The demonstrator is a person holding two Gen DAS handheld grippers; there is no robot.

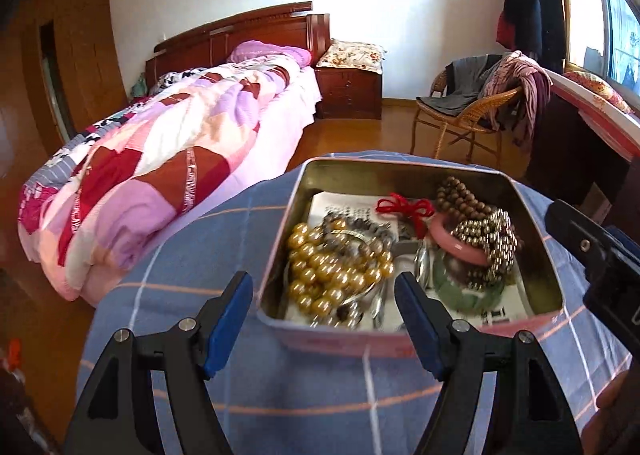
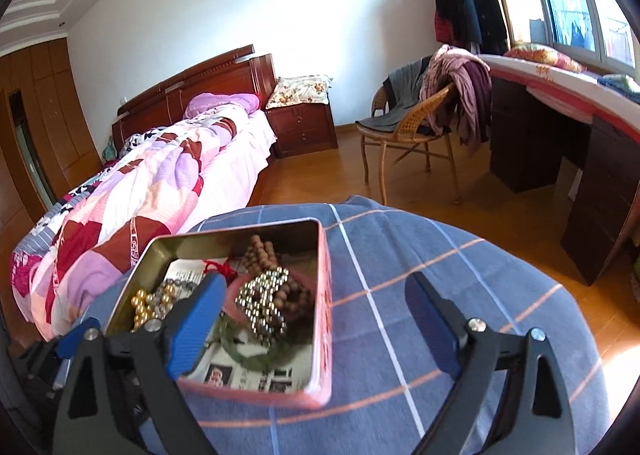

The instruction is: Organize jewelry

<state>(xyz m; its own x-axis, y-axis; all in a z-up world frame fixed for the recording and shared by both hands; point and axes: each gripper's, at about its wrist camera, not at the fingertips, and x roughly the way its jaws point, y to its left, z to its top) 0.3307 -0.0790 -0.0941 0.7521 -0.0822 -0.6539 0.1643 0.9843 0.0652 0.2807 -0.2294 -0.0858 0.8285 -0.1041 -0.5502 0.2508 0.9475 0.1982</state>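
Note:
A pink tin [image 1: 332, 341] stands open on a blue checked cloth [image 1: 304, 395]. Inside lie gold pearls [image 1: 328, 271], a silver bead bracelet [image 1: 492, 239], a pink bangle [image 1: 460, 249], a green bangle [image 1: 460, 291], brown wooden beads [image 1: 460, 195] and a red cord [image 1: 408, 209]. My left gripper [image 1: 324, 291] is open at the tin's near left corner, its pads touching nothing. My right gripper [image 2: 316, 287] is open wide, straddling the tin's [image 2: 324, 315] right wall; its left finger hangs over the silver beads [image 2: 260, 299] and the green bangle [image 2: 248, 355]. Neither holds anything.
The cloth [image 2: 440, 295] covers a round table with floor beyond its far edge. A bed [image 1: 160, 175] lies to the left. A wicker chair [image 2: 408, 127] draped with clothes and a dark desk [image 2: 560, 123] stand at the right. Printed paper lines the tin's bottom.

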